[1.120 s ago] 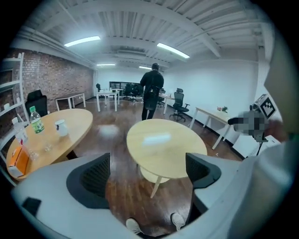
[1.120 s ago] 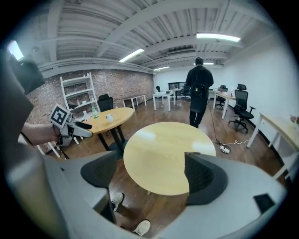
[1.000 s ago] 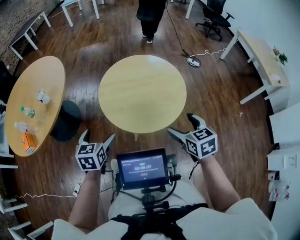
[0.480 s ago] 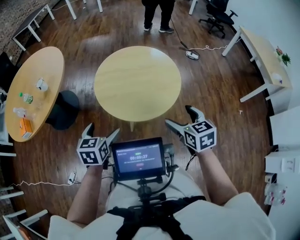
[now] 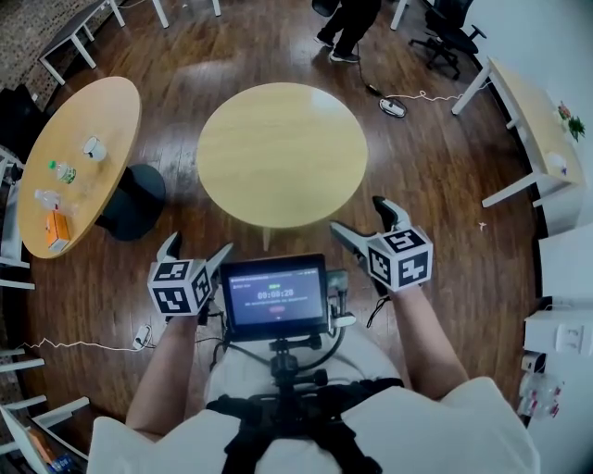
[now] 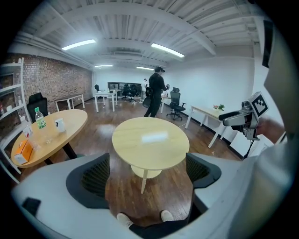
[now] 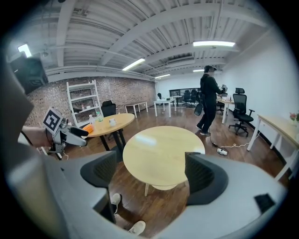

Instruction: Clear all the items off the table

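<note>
Wood floor [image 5: 435, 185] fills the room around you. Straight ahead stands the round bench [image 5: 283, 153], and both of your grippers hang above the floor, just short of its near edge. Off to your left, well apart from it, is the oval bench [image 5: 111, 111], which carries the items. A person [image 5: 347, 23] is on the far side of the round bench. The screen [image 5: 275, 296] sits at your chest between your forearms. Your left gripper [image 5: 197, 245] has its jaws wide apart with nothing between the pads. Your right gripper [image 5: 359, 216] is just as wide and empty. On the oval bench the orange box [image 5: 57, 231] lies nearest you, the bottle [image 5: 61, 171] stands past it, and the cup [image 5: 94, 148] stands farthest.
</note>
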A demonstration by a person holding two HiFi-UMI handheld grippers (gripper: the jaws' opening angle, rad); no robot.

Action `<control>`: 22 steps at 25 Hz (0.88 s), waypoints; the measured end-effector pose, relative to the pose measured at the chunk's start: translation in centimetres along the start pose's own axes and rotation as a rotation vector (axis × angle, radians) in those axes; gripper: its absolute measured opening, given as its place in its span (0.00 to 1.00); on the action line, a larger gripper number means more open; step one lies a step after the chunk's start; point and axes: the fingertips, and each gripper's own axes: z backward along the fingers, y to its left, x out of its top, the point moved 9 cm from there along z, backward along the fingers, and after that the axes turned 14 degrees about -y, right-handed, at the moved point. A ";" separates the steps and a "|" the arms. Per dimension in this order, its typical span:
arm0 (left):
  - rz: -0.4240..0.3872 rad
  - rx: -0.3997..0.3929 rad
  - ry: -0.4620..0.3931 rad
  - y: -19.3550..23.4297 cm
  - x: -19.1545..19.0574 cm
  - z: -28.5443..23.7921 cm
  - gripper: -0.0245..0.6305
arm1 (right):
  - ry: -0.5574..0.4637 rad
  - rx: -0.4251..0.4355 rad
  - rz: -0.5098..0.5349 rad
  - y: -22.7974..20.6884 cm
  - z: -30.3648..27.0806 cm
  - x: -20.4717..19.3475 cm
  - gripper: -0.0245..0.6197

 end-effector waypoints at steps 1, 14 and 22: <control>-0.003 0.003 -0.001 -0.3 0.0 0.2 0.81 | 0.002 0.001 0.001 -0.1 0.3 -0.2 0.77; -0.018 0.031 0.001 -2.6 -1.1 1.9 0.81 | 0.004 0.012 0.019 -0.2 2.1 -1.8 0.76; -0.018 0.048 0.001 -2.8 -1.0 2.5 0.81 | 0.017 0.028 0.023 -0.1 2.1 -2.1 0.76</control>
